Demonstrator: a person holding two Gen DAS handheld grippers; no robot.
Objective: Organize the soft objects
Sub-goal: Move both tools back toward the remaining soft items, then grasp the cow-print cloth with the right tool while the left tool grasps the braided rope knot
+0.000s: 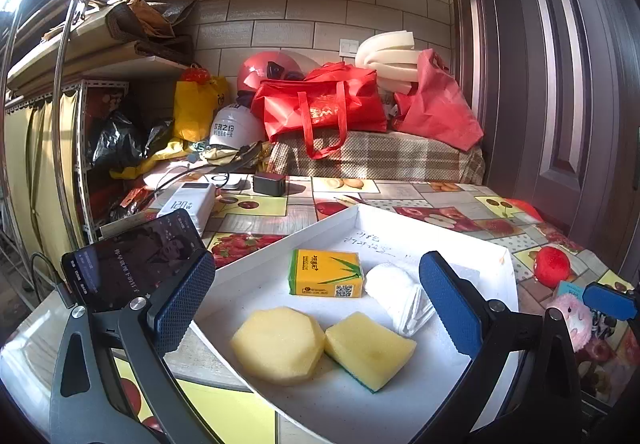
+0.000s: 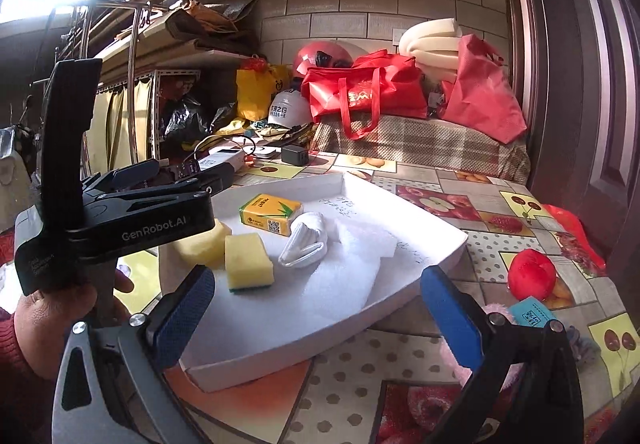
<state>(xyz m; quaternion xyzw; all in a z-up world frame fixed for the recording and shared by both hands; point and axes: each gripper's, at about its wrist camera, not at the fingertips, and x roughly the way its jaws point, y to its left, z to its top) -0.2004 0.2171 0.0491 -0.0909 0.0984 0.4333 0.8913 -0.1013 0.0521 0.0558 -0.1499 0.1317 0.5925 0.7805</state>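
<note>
Right wrist view – left gripper reads "GenRobot.AI", power bank "120W" – both jaws wide, empty

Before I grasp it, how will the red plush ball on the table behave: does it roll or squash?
The red plush ball looks round, so a push may roll it across the table. Its fuzzy surface suggests soft stuffing, probably light and squashing between the fingers.
</note>
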